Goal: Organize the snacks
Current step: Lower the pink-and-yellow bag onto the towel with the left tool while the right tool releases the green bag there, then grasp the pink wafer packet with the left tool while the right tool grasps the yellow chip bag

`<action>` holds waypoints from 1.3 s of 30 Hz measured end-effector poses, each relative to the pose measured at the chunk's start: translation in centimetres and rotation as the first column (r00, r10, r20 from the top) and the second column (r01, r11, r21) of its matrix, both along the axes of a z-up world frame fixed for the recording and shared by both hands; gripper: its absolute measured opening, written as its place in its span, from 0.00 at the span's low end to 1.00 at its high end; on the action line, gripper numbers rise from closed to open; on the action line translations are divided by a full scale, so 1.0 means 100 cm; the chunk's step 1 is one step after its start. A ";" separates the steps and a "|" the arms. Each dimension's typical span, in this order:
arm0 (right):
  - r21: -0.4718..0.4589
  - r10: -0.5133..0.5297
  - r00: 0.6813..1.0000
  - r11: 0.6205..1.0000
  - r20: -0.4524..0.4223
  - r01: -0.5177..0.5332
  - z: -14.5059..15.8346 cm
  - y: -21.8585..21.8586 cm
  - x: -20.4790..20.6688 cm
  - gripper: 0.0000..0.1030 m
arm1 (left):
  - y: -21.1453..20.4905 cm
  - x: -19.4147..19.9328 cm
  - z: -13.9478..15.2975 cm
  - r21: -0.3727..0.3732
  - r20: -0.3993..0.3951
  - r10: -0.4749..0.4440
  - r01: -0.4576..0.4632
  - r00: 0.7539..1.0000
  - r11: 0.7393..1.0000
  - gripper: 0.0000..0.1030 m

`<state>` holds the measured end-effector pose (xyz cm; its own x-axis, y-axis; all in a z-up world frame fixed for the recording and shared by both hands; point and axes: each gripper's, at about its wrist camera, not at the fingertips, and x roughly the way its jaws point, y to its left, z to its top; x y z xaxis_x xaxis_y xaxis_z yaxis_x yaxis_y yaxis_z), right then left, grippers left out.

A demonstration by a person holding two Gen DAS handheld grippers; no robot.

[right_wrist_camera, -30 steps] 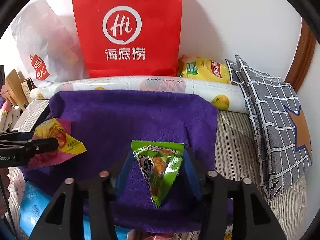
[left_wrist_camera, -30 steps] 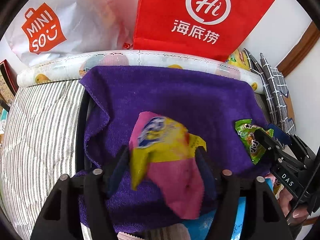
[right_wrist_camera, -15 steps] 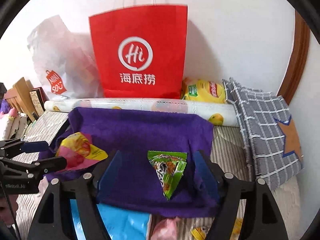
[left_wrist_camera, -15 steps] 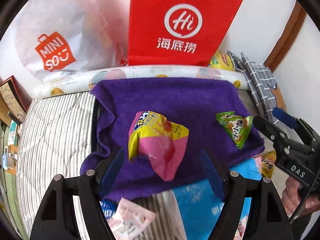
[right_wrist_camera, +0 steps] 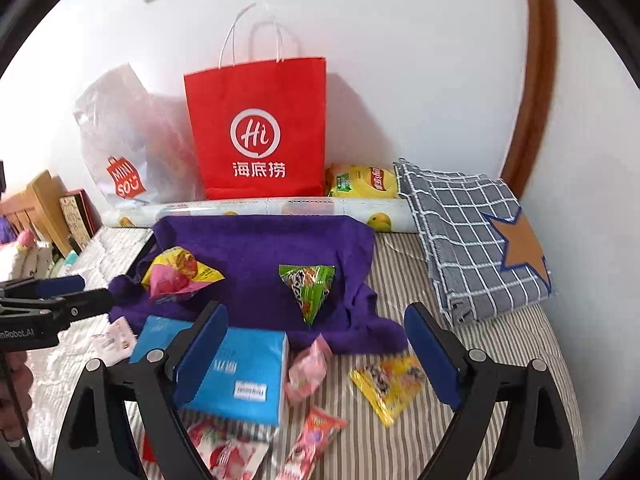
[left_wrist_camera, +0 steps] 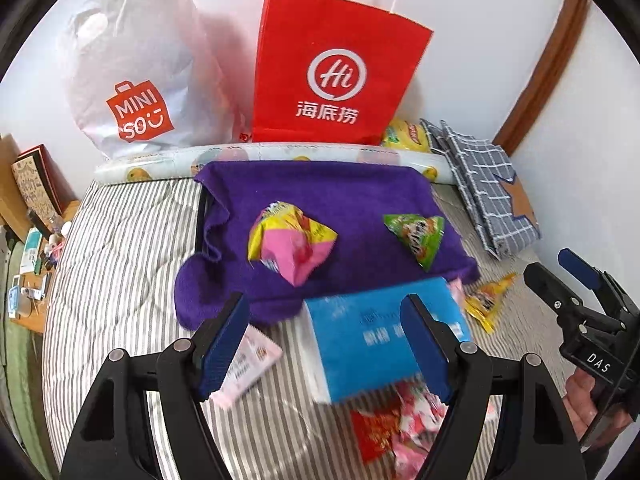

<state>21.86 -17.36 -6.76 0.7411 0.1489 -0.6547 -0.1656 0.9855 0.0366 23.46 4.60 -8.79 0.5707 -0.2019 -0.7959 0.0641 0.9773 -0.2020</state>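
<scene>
**Striped bed, two snacks sorted**

Striped bedding [right_wrist_camera: 460, 320] carries a purple towel [left_wrist_camera: 340, 200] where a yellow-and-pink snack packet [left_wrist_camera: 290, 240] and a green triangular snack packet [right_wrist_camera: 310, 286] lie, beyond both jaws. Left gripper [left_wrist_camera: 326, 346] and right gripper [right_wrist_camera: 316, 356], jaws just opening, stand empty. Loose packets near the blue tissue pack [right_wrist_camera: 236, 376], between and below the jaws, seemingly remain.

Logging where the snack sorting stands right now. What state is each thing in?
left tool: open, empty
right tool: open, empty, jaws just widened
pink-yellow packet: lying on purple towel
green packet: lying on towel, apart from the pink-yellow one
blue tissue pack: on the striped bedding, in front of the towel
red paper bag: upright against wall
</scene>
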 end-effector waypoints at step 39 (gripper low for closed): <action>0.043 -0.109 0.994 0.993 0.008 0.109 -0.065 -0.049 -0.083 0.82 | 0.035 -0.081 -0.073 -0.005 0.000 0.163 -0.163 0.987 0.987 0.67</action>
<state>13.56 -22.28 -13.30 0.7612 0.0943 -0.6417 -0.0581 0.9953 0.0773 15.31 8.09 -16.12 0.5965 -0.1102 -0.7950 -0.0954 0.9738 -0.2065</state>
